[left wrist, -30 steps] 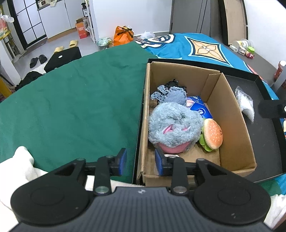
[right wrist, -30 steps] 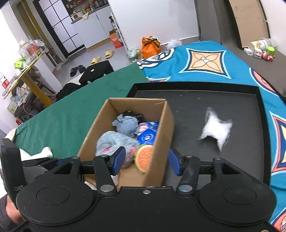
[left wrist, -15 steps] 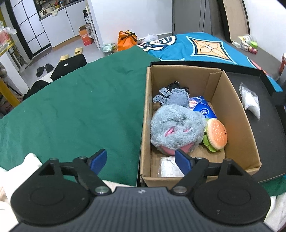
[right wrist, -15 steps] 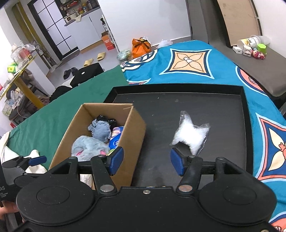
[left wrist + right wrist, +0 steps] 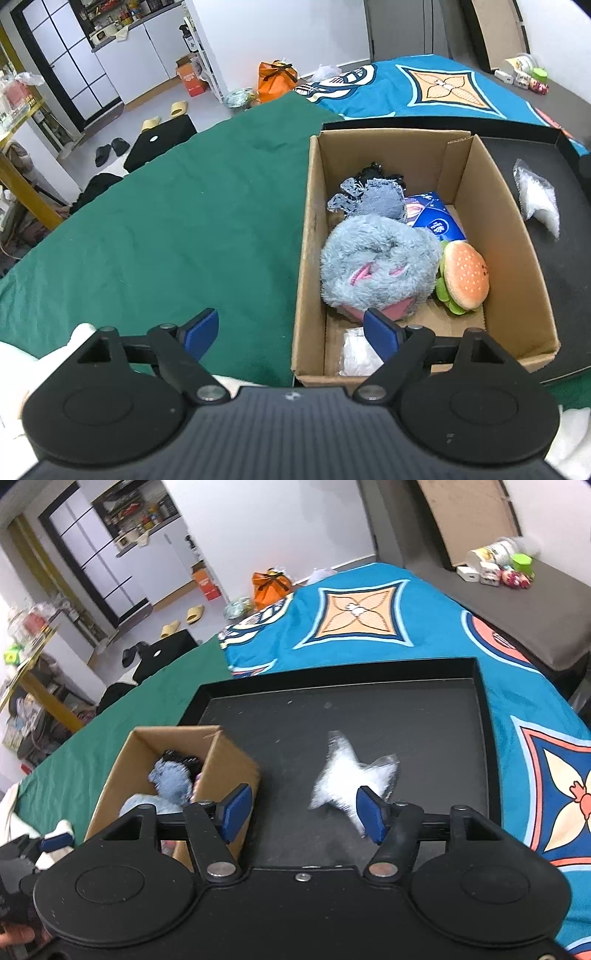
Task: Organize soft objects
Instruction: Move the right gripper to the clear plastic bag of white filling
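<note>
A cardboard box [image 5: 513, 258] holds a fluffy grey-blue plush [image 5: 376, 262], a burger plush [image 5: 463, 277], a denim-like grey cloth [image 5: 373, 199], a blue packet [image 5: 436, 221] and a white bag [image 5: 356, 350]. My left gripper [image 5: 291, 332] is open and empty, hovering over the box's near left edge. In the right wrist view the box [image 5: 225, 768] stands on a black tray [image 5: 480, 686]. A white soft bag [image 5: 351, 775] lies on the tray, also visible in the left wrist view [image 5: 537, 195]. My right gripper [image 5: 303, 812] is open just before that bag.
A green cloth [image 5: 166, 221] covers the table left of the box. A blue patterned cloth [image 5: 369, 609] lies beyond and right of the tray. White fabric [image 5: 14, 362] sits near the left gripper. Small items [image 5: 495, 565] stand at the far right.
My left gripper has opened wide and pulled back slightly from the box. My right gripper has swung right from the box toward the white bag on the tray.
</note>
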### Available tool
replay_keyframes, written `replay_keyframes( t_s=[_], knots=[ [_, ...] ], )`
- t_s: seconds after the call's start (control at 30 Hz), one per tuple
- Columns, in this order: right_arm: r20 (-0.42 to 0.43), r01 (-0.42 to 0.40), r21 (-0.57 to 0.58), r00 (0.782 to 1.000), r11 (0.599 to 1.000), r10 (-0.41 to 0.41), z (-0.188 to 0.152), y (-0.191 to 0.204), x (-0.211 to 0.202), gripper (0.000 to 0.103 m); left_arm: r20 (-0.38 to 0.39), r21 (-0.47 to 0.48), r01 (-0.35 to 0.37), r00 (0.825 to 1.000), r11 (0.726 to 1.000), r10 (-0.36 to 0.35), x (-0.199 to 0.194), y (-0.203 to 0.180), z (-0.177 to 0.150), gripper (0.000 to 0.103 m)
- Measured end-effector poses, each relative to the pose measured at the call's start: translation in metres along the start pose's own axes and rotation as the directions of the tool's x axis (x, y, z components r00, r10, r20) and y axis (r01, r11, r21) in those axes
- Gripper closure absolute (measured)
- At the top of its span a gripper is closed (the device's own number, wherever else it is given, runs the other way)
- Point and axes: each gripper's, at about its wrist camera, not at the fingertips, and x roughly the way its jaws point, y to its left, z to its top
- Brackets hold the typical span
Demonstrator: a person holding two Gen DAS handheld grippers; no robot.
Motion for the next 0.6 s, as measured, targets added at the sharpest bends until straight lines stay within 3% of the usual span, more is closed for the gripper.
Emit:
replay_keyframes(
  t_s=[0.3,0.6],
  knots=[
    [0.015,-0.005,0.12,1.0,0.993,0.004,-0.01,-0.04,0.029,0.041,-0.017,0.063,-0.074,0.997,0.995,0.075,0.003,-0.014,0.003,0.018],
    [0.022,-0.01,0.157,1.0,0.988,0.007,-0.011,-0.06,0.056,0.041,-0.01,0.137,-0.141,0.99,0.981,0.144,0.004,-0.033,0.005,0.018]
  ],
)
